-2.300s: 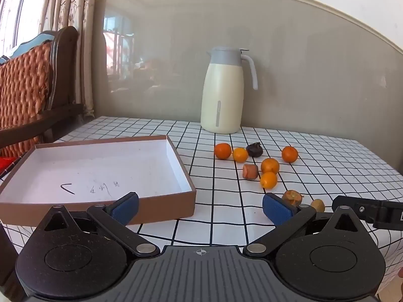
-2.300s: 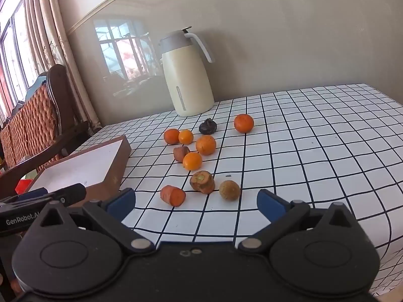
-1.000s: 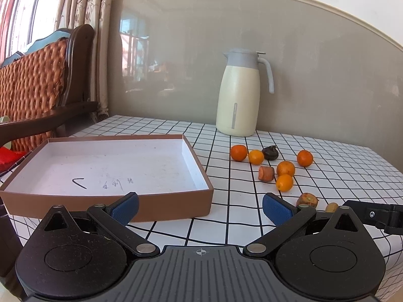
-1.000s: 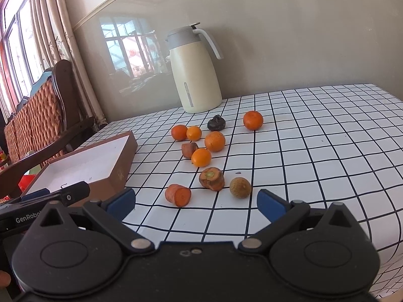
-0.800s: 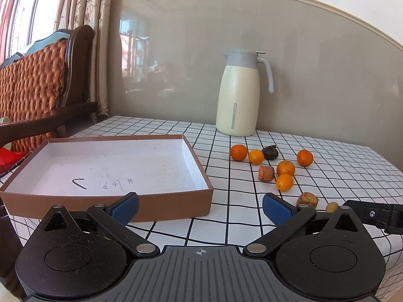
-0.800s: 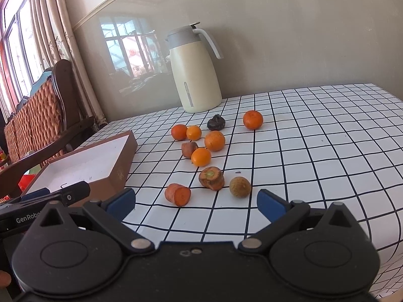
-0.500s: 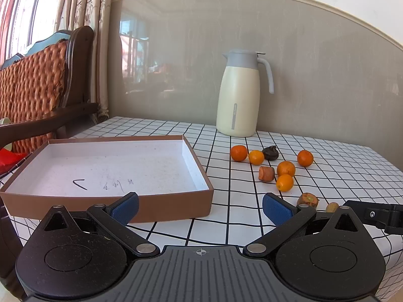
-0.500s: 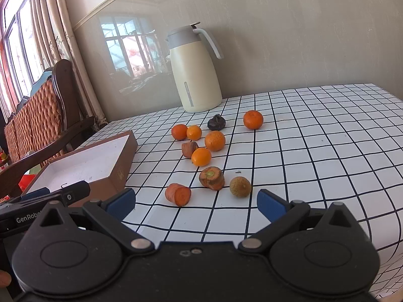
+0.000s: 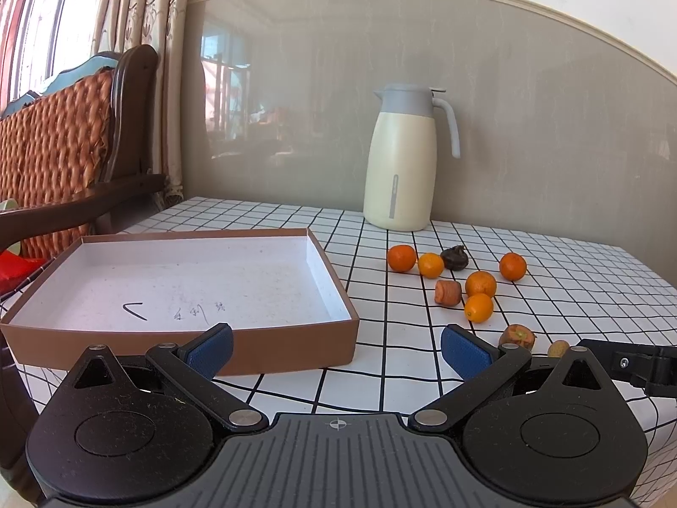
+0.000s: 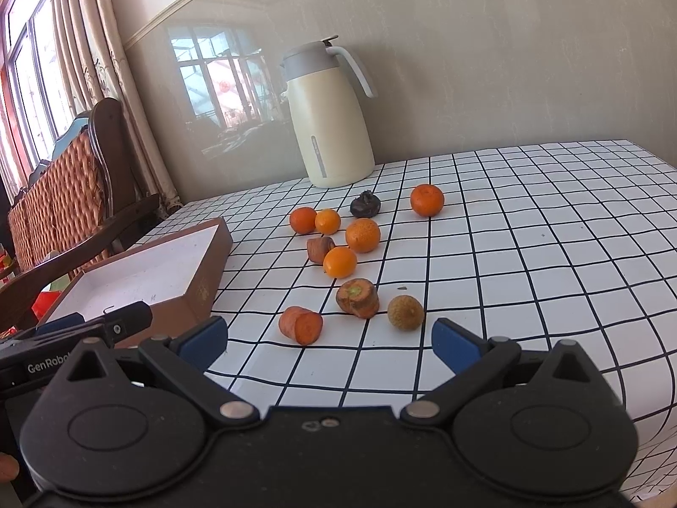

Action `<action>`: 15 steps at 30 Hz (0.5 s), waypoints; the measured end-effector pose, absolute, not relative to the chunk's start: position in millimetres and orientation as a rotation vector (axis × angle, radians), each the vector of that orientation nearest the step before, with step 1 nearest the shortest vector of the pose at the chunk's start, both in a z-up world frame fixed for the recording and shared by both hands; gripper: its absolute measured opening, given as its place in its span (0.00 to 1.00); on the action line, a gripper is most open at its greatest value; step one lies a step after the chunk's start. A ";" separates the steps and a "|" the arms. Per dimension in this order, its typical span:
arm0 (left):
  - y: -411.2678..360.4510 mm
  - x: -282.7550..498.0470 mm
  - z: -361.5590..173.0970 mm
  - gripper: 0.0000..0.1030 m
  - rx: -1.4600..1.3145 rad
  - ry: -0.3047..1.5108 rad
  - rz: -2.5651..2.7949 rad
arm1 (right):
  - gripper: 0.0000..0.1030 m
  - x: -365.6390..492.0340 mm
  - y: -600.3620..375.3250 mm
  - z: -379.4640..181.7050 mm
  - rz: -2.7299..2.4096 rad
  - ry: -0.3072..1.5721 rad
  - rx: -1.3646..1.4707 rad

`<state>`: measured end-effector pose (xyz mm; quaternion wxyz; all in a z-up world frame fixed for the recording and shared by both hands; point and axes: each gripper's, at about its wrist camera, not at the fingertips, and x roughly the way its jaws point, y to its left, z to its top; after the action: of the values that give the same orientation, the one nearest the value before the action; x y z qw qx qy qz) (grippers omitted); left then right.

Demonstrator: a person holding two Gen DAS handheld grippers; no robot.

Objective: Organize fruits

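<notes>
On the checked surface [image 9: 381, 385], left claw [image 9: 337, 345] is hovering with fingers apart before the brown box [image 9: 182, 288]. Right of the box, oranges [image 10: 362, 235] and carrot pieces [image 10: 301, 325] are lying scattered; right claw [image 10: 330, 340] is hovering spread wide, holding nothing, near them.

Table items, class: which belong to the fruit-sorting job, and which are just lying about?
Job:
oranges
brown fruit
dark fruit
box

Lying about:
jug
carrot pieces
chair
</notes>
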<state>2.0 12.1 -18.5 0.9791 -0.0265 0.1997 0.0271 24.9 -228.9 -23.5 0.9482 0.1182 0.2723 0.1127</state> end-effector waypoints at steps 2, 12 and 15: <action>12.1 2.0 -18.5 1.00 -0.053 0.401 0.054 | 0.94 24.4 -228.7 -23.6 0.230 0.553 0.239; 12.6 0.7 -17.8 1.00 -0.050 0.394 0.054 | 0.94 23.9 -229.8 -22.8 0.231 0.552 0.236; 12.4 0.3 -17.8 1.00 -0.049 0.392 0.054 | 0.94 23.4 -230.0 -22.5 0.230 0.546 0.236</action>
<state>0.3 12.4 -17.8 0.9802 -0.0245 0.1945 0.0270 23.4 -230.0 -22.5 0.9496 0.1159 0.2686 0.1129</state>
